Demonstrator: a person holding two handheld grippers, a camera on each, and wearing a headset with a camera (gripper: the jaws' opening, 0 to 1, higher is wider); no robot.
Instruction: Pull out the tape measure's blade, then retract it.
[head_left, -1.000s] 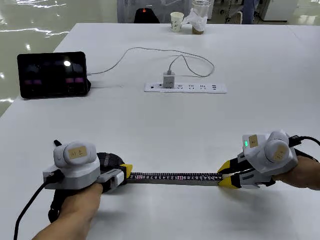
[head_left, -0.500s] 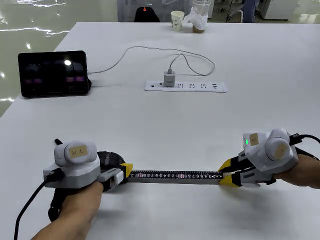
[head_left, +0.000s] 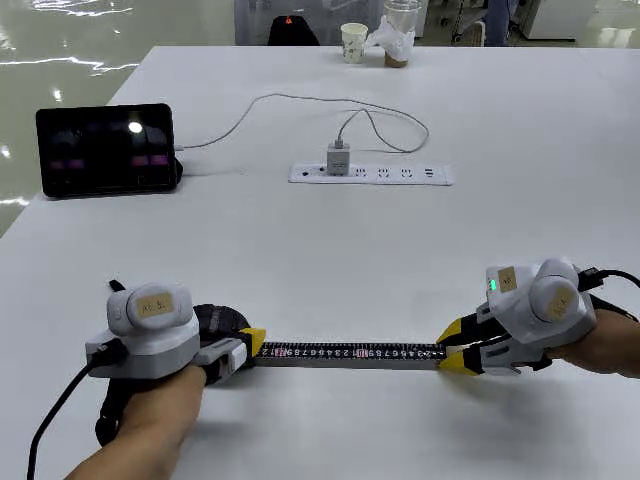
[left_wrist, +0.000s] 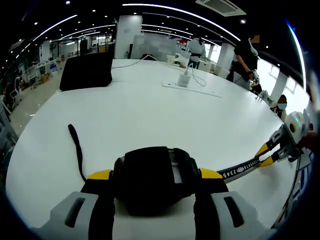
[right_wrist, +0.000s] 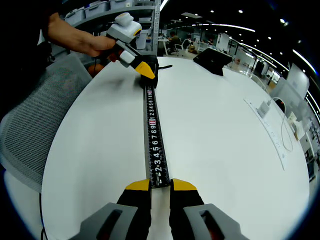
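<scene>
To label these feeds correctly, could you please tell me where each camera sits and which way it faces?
Head view: on the headset, facing forward and down at the table; left hand, right hand, left gripper on the case, right gripper on the blade.
Left gripper view: on that gripper, facing along its fingers, on the case, toward the right gripper.
Right gripper view: on that gripper, facing over its fingers along the blade to the left gripper.
Both gripper views show the blade, from opposite ends.
</scene>
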